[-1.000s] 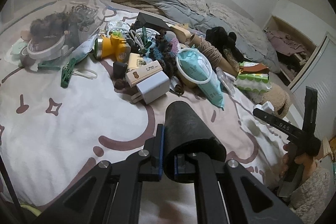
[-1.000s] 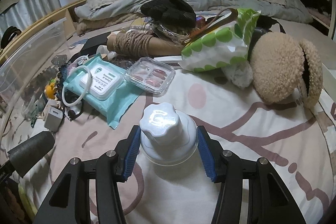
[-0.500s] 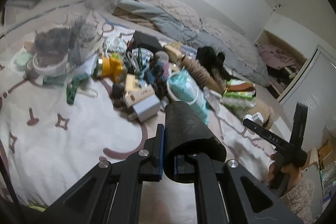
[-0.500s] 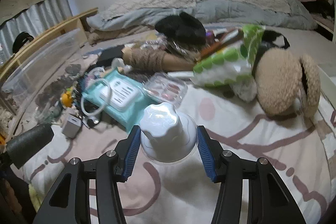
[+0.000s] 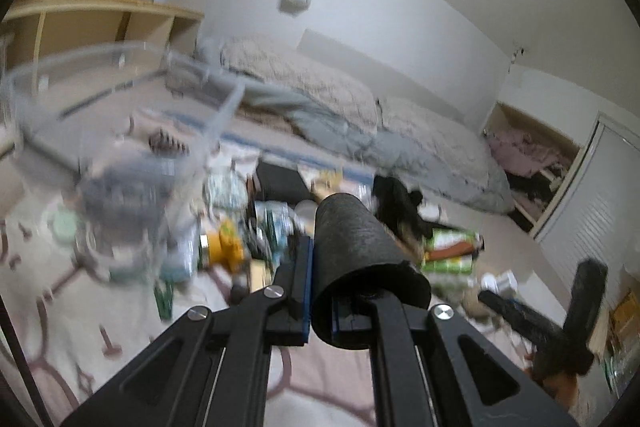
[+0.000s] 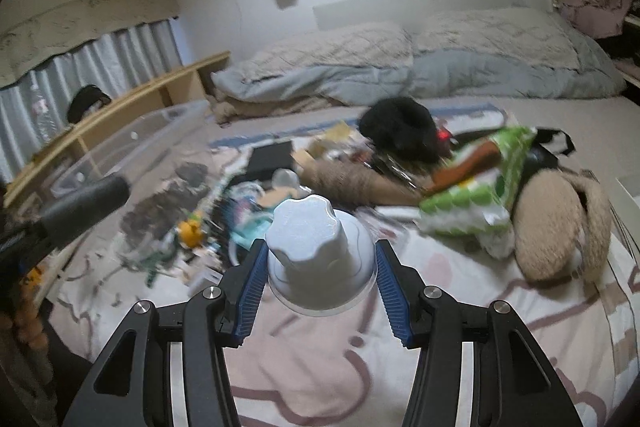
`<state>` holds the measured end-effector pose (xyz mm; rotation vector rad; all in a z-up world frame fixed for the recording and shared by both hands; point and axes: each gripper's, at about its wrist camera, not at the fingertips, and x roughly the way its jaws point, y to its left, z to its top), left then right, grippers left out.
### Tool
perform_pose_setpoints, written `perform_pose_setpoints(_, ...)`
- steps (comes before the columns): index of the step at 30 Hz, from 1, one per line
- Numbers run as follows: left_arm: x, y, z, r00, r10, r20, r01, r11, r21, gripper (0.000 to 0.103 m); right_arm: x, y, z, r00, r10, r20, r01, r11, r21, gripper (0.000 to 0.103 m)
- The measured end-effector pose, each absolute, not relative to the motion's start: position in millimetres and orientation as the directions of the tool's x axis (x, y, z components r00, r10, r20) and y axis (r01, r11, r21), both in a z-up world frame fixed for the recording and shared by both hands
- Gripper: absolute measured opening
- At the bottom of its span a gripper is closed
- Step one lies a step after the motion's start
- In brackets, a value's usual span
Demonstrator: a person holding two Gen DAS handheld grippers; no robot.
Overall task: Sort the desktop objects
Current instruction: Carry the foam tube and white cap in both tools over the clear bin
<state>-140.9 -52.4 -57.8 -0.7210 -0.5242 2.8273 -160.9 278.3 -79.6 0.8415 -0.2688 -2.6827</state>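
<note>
My left gripper (image 5: 320, 291) is shut on the wall of a black tube (image 5: 356, 251), one finger outside and one inside, held up above the patterned bedsheet (image 5: 80, 347). That tube also shows at the left of the right wrist view (image 6: 86, 201). My right gripper (image 6: 320, 267) is shut on a pale jar with a scalloped lid (image 6: 308, 235), its blue pads (image 6: 252, 287) pressing both sides, lifted off the sheet. A blurred heap of small objects (image 5: 260, 227) lies beyond and below both grippers.
A clear plastic bin (image 6: 132, 143) stands at the left, with dark items seen through its wall. A green-dotted pack (image 6: 476, 203), a tan plush (image 6: 560, 223) and a black fluffy item (image 6: 400, 131) lie at the right. Pillows and a grey quilt (image 6: 400, 79) sit behind.
Both grippers have risen and tipped upward with the tube and the jar still held. The heap and the sheet now lie lower and farther off, and more wall shows.
</note>
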Motion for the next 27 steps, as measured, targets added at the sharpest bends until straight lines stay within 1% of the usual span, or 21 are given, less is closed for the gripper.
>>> perform_pose_setpoints(8, -175, -69, -9, -0.925, 0.193, -0.328, -0.064, -0.929, -0.365, 0.007, -162, 243, -40, -0.775, -0.433, -0.461, 0.348, -0.901, 0.261, 0.054)
perform_pose_setpoints(13, -196, -86, 10, -0.944, 0.126, -0.304, -0.02, -0.944, -0.328, 0.007, -168, 221, -18, -0.763, -0.479, -0.434, 0.411, -0.878, 0.246, 0.054)
perform_pose_setpoints(17, -207, -103, 20, -0.952, 0.086, -0.293, 0.009, -0.951, -0.308, 0.007, -173, 201, -6, -0.75, -0.507, -0.425, 0.444, -0.862, 0.245, 0.054)
perform_pose_setpoints(20, -219, -122, 24, -0.953, 0.04, -0.299, 0.044, -0.962, -0.27, 0.007, -179, 187, -3, -0.73, -0.533, -0.428, 0.465, -0.846, 0.261, 0.054)
perform_pose_setpoints(22, -224, -133, 24, -0.952, -0.008, -0.307, 0.083, -0.969, -0.234, 0.007, -182, 179, -3, -0.718, -0.545, -0.434, 0.476, -0.839, 0.266, 0.054)
perform_pose_setpoints(25, -228, -155, 19, -0.945, -0.079, -0.317, 0.152, -0.965, -0.215, 0.007, -187, 164, -4, -0.705, -0.545, -0.454, 0.481, -0.838, 0.259, 0.054)
perform_pose_setpoints(27, -232, -173, 10, -0.931, -0.129, -0.342, 0.205, -0.959, -0.196, 0.007, -192, 153, -4, -0.689, -0.553, -0.468, 0.491, -0.832, 0.26, 0.054)
